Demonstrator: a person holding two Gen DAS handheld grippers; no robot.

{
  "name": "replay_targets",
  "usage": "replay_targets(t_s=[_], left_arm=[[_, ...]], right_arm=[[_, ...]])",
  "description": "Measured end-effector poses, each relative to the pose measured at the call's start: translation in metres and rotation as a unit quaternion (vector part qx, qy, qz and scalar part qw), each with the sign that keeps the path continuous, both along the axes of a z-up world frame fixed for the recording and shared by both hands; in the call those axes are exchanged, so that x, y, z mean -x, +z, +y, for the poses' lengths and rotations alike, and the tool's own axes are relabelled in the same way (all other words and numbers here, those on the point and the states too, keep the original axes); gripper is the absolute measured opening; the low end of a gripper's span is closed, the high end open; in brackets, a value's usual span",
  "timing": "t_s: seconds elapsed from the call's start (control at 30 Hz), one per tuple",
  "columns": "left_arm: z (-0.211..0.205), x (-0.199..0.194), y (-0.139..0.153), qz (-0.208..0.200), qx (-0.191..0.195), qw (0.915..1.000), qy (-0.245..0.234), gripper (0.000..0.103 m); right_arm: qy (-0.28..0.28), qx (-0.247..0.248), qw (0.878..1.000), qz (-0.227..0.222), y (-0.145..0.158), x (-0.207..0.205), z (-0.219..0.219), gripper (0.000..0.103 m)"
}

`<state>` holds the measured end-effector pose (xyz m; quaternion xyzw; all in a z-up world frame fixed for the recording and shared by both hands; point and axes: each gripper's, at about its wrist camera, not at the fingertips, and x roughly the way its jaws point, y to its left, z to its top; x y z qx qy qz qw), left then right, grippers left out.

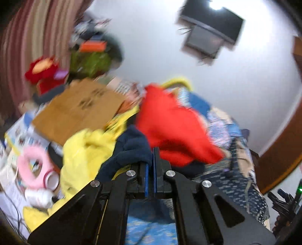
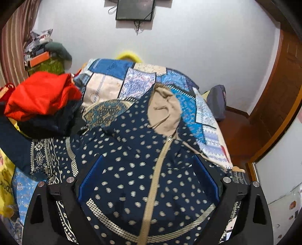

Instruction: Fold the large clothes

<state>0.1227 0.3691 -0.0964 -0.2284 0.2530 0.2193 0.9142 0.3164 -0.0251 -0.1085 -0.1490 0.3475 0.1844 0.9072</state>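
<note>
Fabric is pinched in the left gripper (image 1: 152,150): its blue-padded jaws are pressed together on a fold of the dark navy garment (image 1: 130,148), which is bunching up to the left of the fingertips. The left wrist view is motion-blurred, so fine detail is unclear. A red garment (image 1: 169,124) is lying just beyond the fingers, to the right, touching the navy cloth. A yellow garment (image 1: 83,150) is heaped to the near left, with a cardboard sheet (image 1: 79,109) resting farther left and a pink fluffy ring (image 1: 32,169) lying at the left edge.

The right gripper (image 2: 149,173) is hovering with its jaws spread wide over the patterned navy jacket (image 2: 132,169). This jacket, dotted with pale motifs, is lying front-up on the bed, and its beige zipper (image 2: 156,173) is running between the two blue finger pads (image 2: 90,175). Whether the pads are touching the cloth cannot be determined. The beige-lined hood (image 2: 164,107) is lying at the far end of the jacket. The patchwork bedspread (image 2: 117,83) is showing beyond and to the right of the jacket. In this view the red garment (image 2: 41,94) is sitting on dark cloth at the far left of the bed. A dark framed panel (image 2: 135,9) is hanging on the white wall (image 2: 188,47) behind the bed.
</note>
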Motion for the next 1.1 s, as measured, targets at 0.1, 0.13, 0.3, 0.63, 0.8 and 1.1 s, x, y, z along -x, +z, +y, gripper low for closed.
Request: replay_targets(t_s=[0.1,0.13,0.3,0.63,0.8,1.1], left_arm=[[-0.038,-0.016,0.034,-0.029,-0.026,0.9986,-0.034,0.002],[-0.052,-0.025,0.044,-0.037,-0.032,0.9975,-0.050,0.002],[-0.115,-0.079,0.066,-0.035,-0.053,0.9924,-0.105,0.002],[-0.233,-0.193,0.030,0.023,-0.036,0.9750,-0.218,0.002],[-0.305,-0.229,-0.009,0.067,-0.030,0.9540,-0.291,0.002],[-0.401,-0.233,-0.092,0.163,-0.052,0.9043,-0.391,0.002]], right_arm=[[0.000,-0.010,1.000,-0.006,0.007,-0.002,-0.013,0.092],[0.000,-0.012,1.000,-0.007,0.008,-0.001,-0.016,0.092],[0.002,-0.026,1.000,-0.008,0.013,-0.006,-0.041,0.092],[-0.014,-0.021,1.000,0.008,0.001,-0.016,-0.092,0.092],[-0.037,-0.012,0.999,0.018,-0.010,-0.024,-0.119,0.092],[-0.067,0.000,0.997,0.045,-0.026,-0.028,-0.158,0.091]])
